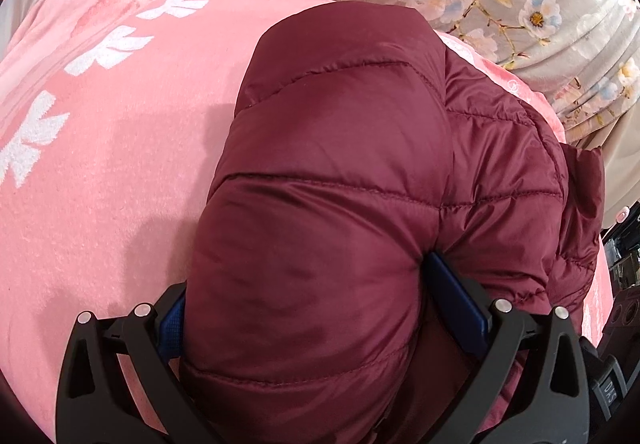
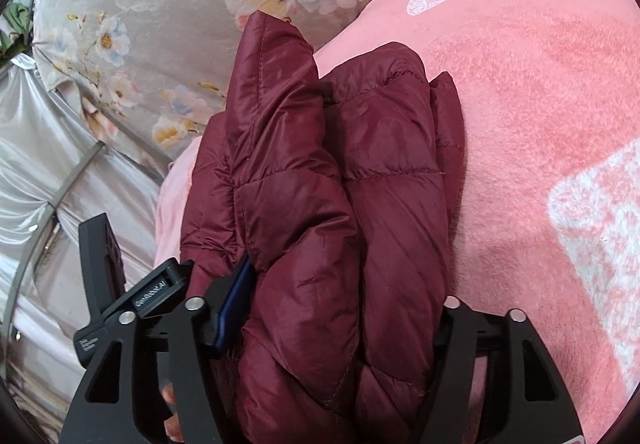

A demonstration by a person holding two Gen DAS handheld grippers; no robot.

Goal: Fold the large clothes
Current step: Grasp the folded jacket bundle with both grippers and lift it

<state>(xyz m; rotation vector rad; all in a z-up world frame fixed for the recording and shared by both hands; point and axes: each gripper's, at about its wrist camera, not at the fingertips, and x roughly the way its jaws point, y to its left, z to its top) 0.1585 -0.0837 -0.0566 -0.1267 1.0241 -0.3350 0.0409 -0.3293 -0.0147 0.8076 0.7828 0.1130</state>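
Bunched maroon jacket (image 1: pixel 340 180) on the pink blanket (image 1: pixel 104 172). Left gripper (image 1: pixel 316 304) clamped around a thick fold; right gripper (image 2: pixel 336 308) likewise, jaws spread wide by padding.

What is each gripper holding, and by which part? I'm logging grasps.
Both hold the maroon puffer jacket: the left gripper and the right gripper each clamp a thick bunched fold of it. Which part cannot be told.

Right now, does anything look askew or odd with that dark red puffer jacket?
Nothing looks damaged. The maroon puffer jacket is bunched thick between both grippers, left gripper and right gripper, over the pink blanket. One flap sticks out past the bundle, so the fold looks uneven.
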